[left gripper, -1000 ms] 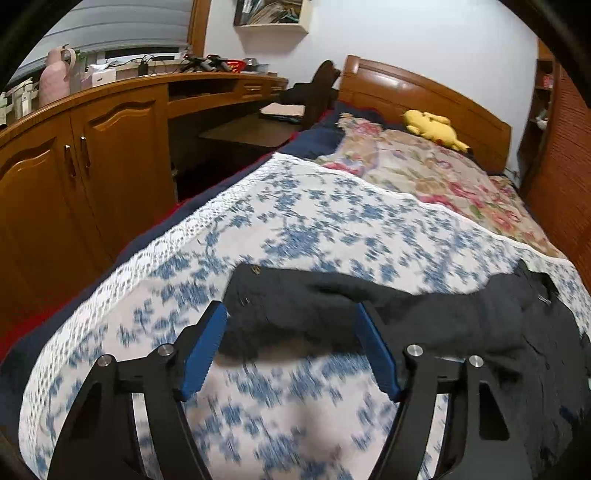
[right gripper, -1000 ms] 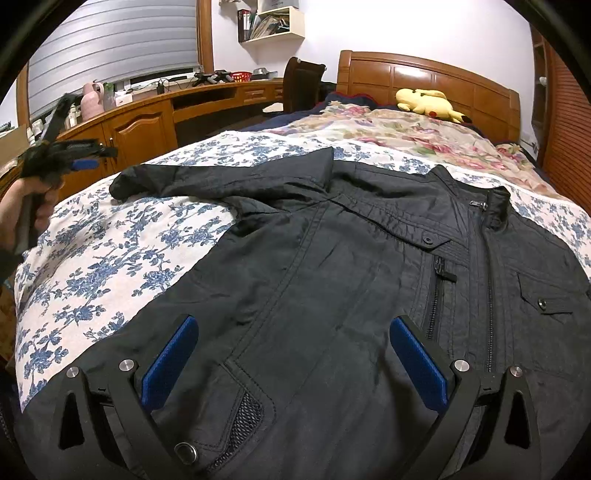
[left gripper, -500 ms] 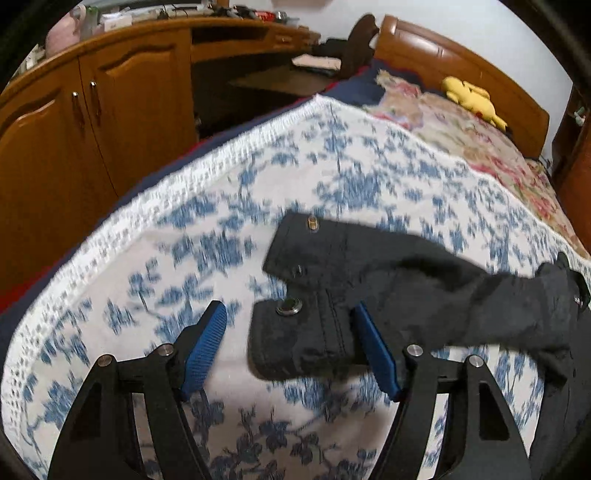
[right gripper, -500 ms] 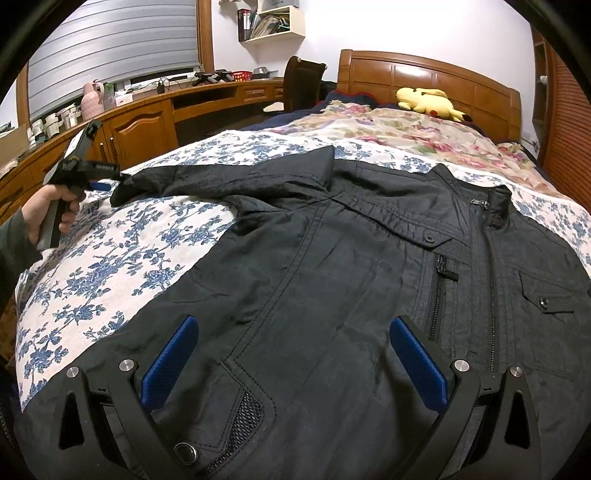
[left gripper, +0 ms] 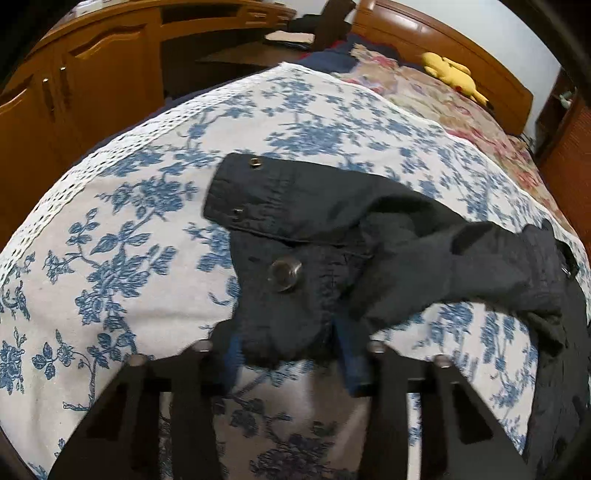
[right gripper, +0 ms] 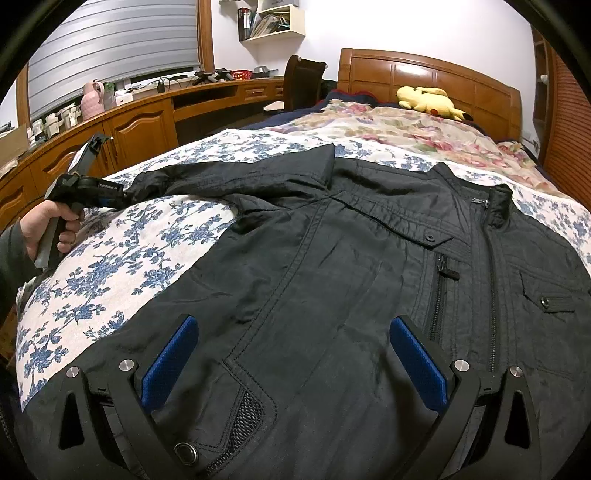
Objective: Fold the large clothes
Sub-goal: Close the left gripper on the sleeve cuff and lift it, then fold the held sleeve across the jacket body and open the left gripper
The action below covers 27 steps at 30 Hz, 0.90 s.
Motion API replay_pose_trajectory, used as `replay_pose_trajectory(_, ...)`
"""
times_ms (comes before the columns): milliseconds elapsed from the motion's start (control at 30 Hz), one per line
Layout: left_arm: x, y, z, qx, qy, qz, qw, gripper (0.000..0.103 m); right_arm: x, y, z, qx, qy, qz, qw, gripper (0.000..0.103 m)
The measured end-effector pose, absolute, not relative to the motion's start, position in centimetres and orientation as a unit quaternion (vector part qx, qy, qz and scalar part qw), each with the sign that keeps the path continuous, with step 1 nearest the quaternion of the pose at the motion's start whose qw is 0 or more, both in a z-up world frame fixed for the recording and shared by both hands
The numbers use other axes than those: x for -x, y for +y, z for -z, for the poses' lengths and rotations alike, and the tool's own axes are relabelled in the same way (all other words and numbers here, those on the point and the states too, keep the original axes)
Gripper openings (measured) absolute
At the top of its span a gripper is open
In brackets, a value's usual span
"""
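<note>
Left gripper (left gripper: 286, 354) is clamped on the jacket (right gripper: 332, 277) cuff (left gripper: 280, 295) at 6 o'clock, right gripper (right gripper: 291, 350) spread wide over the hem.

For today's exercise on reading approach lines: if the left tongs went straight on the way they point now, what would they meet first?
The left tongs would meet the jacket sleeve cuff, whose end already lies between the fingers. Beyond it is only the floral bedspread. Blur hides whether the pads touch the cloth.

A wooden headboard (right gripper: 424, 79) meets a white wall (right gripper: 406, 26); wooden cabinets (right gripper: 136, 129) line the shuttered window (right gripper: 110, 40).
</note>
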<state>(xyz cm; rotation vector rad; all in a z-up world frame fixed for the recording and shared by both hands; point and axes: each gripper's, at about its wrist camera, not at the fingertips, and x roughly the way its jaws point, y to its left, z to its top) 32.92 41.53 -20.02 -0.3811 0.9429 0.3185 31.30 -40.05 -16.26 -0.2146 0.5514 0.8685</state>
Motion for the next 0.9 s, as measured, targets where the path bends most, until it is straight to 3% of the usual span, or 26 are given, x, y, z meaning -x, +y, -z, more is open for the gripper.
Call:
replay_pose_trajectory(133, -32.7, 39.4, 17.2, 0.150, 0.438, -0.157, 0.872, 0.022, -31.2, -40.0, 16.3, 0.103, 0.261, -0.414, 0.866, 0.103)
replay_pose_trajectory(533, -32.0, 24.2, 1.8, 0.040, 0.351, -0.097, 0.931, 0.020, -29.4, -45.8, 13.3, 0.121, 0.228, -0.392, 0.883, 0.103)
replay_pose_trajectory(900, -30.6, 7.5, -3.1, -0.023, 0.324, 0.024, 0.945, 0.019, -30.0, -56.2, 12.9, 0.078, 0.229, -0.324, 0.915, 0.103)
